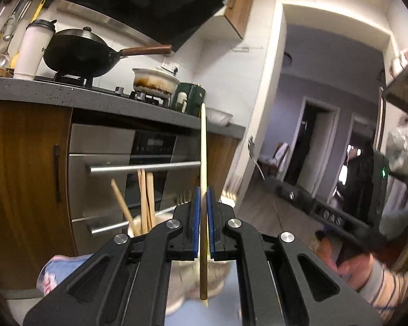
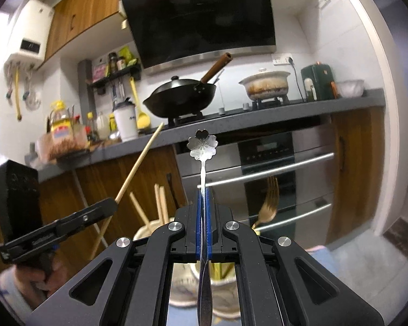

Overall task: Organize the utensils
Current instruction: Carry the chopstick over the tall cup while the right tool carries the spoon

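A grey countertop (image 2: 272, 114) carries a wok (image 2: 181, 100) and a pot (image 2: 266, 85).

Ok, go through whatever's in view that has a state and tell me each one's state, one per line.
left gripper: jaws shut on the chopstick
chopstick: clamped, upright, lifted
right gripper: jaws shut on the silver utensil
silver utensil: clamped, flower-shaped end up
utensil holder: upright, wooden chopsticks standing in it
gold fork: tines up, tilted
wok: on the burner, lid on
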Demonstrator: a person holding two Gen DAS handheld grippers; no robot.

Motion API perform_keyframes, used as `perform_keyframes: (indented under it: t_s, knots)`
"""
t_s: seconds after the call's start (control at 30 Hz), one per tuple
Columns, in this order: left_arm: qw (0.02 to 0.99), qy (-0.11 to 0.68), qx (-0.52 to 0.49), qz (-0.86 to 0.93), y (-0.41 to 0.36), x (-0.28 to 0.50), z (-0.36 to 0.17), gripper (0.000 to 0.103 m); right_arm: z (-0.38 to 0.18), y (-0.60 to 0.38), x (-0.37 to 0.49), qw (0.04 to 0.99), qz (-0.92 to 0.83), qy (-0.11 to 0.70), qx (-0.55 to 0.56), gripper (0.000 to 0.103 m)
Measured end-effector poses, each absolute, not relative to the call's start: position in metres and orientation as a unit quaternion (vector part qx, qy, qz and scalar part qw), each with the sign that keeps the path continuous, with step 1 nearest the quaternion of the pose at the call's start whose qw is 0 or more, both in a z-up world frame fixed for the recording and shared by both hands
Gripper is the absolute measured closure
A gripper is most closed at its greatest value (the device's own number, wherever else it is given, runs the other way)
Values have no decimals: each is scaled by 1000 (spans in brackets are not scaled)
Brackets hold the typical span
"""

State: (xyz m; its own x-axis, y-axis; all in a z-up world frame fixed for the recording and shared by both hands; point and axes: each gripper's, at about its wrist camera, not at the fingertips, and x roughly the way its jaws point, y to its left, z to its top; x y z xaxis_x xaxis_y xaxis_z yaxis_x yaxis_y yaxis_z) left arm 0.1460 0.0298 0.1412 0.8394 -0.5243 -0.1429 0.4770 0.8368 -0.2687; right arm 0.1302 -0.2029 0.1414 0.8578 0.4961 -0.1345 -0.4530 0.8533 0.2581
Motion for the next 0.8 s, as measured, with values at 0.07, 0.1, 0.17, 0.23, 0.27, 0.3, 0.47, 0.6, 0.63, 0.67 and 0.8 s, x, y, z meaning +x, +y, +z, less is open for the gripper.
perform_keyframes:
  t_s: [0.07, 0.1, 0.17, 0.23, 0.27, 0.3, 0.47, 0.6, 0.63, 0.67, 0.8]
  knots:
    - [950, 103, -128, -267, 28, 162, 142, 98, 142, -202, 142, 957, 247, 96, 120, 99]
    - [948, 103, -133, -269, 27, 168, 142, 98, 142, -202, 148, 956, 246, 96, 124, 99]
    - [949, 104, -135, -263, 24, 181, 138, 98, 140, -200, 159, 955, 244, 97, 135, 99]
    - [952, 104, -134, -255, 21, 189, 133, 98, 137, -199, 169, 955, 241, 95, 145, 99]
    - [953, 106, -135, -251, 19, 194, 129, 98, 135, -198, 172, 955, 239, 93, 148, 99]
    - [953, 105, -135, -248, 18, 195, 127, 98, 133, -198, 175, 955, 239, 90, 153, 99]
    - [958, 88, -128, -240, 17, 190, 113, 98, 119, -191, 188, 958, 226, 78, 158, 99]
    - [960, 85, -127, -236, 19, 187, 102, 98, 108, -186, 186, 967, 203, 58, 145, 99]
    - [960, 85, -126, -236, 20, 187, 101, 98, 106, -184, 187, 970, 190, 56, 139, 99]
    - [961, 82, -123, -234, 20, 186, 100, 98, 104, -183, 187, 973, 181, 53, 133, 99]
    - [962, 84, -117, -231, 20, 183, 95, 98, 93, -176, 189, 978, 165, 55, 112, 99]
